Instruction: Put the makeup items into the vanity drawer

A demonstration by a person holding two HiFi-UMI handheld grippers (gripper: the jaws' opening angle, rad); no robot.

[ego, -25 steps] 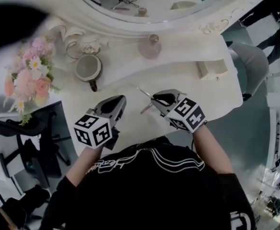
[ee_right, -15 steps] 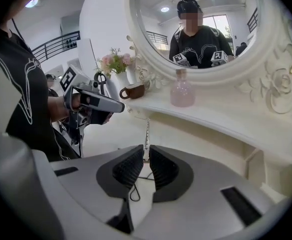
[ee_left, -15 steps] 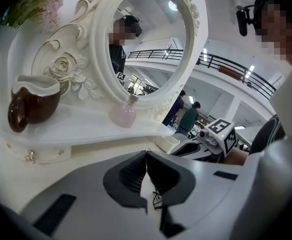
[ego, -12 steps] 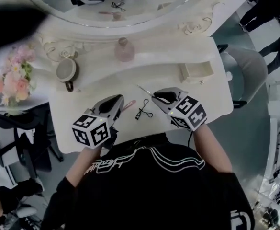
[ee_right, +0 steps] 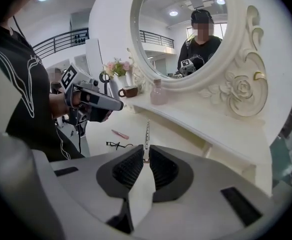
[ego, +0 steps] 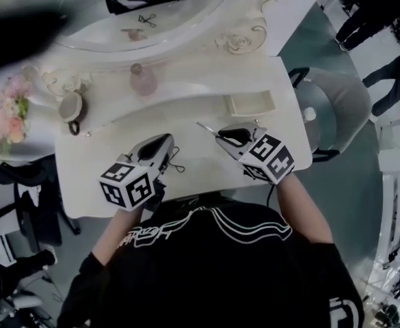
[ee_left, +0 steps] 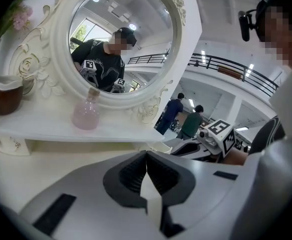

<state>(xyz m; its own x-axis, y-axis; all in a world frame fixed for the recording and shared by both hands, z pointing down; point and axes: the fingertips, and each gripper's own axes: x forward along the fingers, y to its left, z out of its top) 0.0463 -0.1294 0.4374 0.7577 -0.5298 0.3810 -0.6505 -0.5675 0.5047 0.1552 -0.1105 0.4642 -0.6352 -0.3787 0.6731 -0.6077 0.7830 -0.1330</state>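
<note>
My right gripper (ego: 219,134) (ee_right: 146,154) is shut on one end of a thin silver makeup stick (ego: 205,128) (ee_right: 147,133), which points away over the white vanity top (ego: 206,159). The small open drawer (ego: 251,113) lies just beyond and to the right of it. My left gripper (ego: 167,140) (ee_left: 146,153) is shut with nothing in it and hovers over the vanity's left half. A black eyelash curler (ego: 178,165) (ee_right: 117,145) lies on the top beside it. Near the curler, the right gripper view shows a pink stick (ee_right: 120,134).
On the raised back shelf stand a pink perfume bottle (ego: 143,80) (ee_left: 86,116) and a brown cup (ego: 70,106) (ee_left: 3,96), with flowers (ego: 5,115) at the far left. The oval mirror (ego: 145,12) rises behind. A grey stool (ego: 329,115) stands right of the vanity.
The head view has swung, so the vanity and drawer sit further left in the picture. The curler now shows next to my left gripper. Both grippers keep their places and grips.
</note>
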